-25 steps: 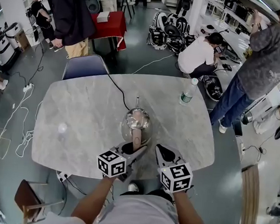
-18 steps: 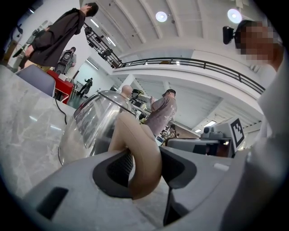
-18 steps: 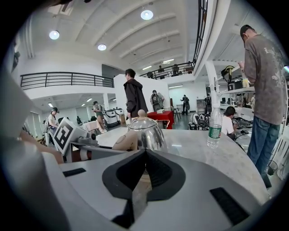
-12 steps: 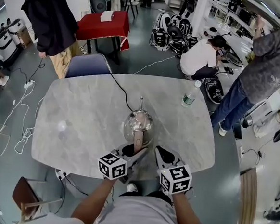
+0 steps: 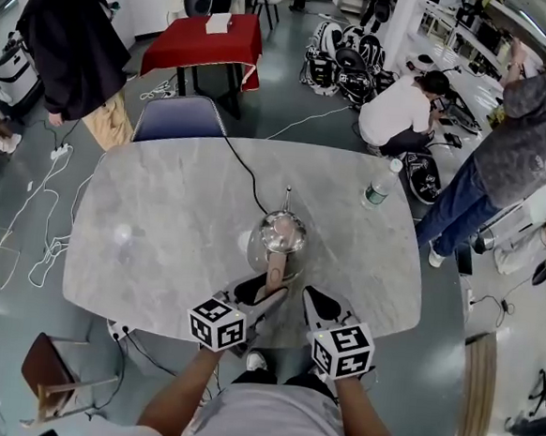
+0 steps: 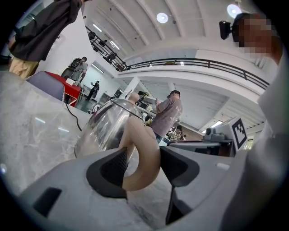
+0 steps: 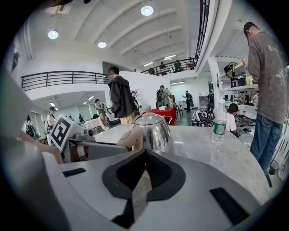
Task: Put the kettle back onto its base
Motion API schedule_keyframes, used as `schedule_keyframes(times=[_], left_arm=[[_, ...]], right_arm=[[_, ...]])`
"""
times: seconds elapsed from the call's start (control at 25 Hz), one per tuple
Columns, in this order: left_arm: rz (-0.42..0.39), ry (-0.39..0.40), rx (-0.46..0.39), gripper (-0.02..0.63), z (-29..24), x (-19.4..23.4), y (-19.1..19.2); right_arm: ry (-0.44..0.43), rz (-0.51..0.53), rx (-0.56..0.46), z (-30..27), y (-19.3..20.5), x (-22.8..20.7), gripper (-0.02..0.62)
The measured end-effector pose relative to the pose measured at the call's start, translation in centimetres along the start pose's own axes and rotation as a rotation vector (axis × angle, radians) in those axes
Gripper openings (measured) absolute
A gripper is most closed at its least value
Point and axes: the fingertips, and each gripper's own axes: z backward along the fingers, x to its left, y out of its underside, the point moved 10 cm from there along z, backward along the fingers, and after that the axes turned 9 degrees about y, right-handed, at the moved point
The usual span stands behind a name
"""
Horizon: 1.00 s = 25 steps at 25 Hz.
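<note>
A shiny steel kettle (image 5: pixel 281 238) with a tan handle (image 5: pixel 275 267) stands upright near the table's front middle. A black cable (image 5: pixel 244 168) runs under it, and its base is hidden beneath it. My left gripper (image 5: pixel 265 295) reaches the handle from the front. In the left gripper view the handle (image 6: pixel 143 158) sits between the pads (image 6: pixel 115 169) of the left gripper (image 6: pixel 142 166). Its jaws are opening, with a small gap beside the handle. My right gripper (image 5: pixel 312 298) rests just right of the handle. It (image 7: pixel 143 170) is shut on nothing, and the kettle (image 7: pixel 153 131) lies ahead of it.
A plastic water bottle (image 5: pixel 379 185) stands at the grey marble table's (image 5: pixel 149 240) far right edge. A blue chair (image 5: pixel 173 118) is at the far side. Several people stand or crouch around the table, one close to its right (image 5: pixel 524 138).
The kettle and both grippers stay in place. The left jaws look slightly wider around the handle. The person in the dark coat has walked off to the left.
</note>
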Motion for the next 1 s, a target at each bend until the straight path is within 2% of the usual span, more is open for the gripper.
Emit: schedule_keyframes(times=[0.16, 0.32, 0.48, 0.76, 1.0], left_arm=[[-0.014, -0.033, -0.013, 0.218, 0.8, -0.5, -0.2], [-0.066, -0.106, -0.028, 0.217, 1.5, -1.6, -0.3], [-0.063, -0.174, -0.052, 0.216, 1.9, -2.8, -0.8], [-0.096, -0.246, -0.057, 0.213, 1.4, -5.0, -1.3], [-0.138, -0.316, -0.063, 0.185, 0.7, -6.9, -1.4]], right_arm=[[-0.020, 0.005, -0.002, -0.1, -0.2, 0.2, 0.004], [-0.048, 0.007, -0.008, 0.0, -0.3, -0.3, 0.005], [-0.083, 0.007, -0.021, 0.3, -0.7, -0.8, 0.005], [-0.138, 0.006, -0.036, 1.0, -0.6, -1.8, 0.005], [-0.180, 0.013, -0.037, 1.9, -0.2, -2.7, 0.004]])
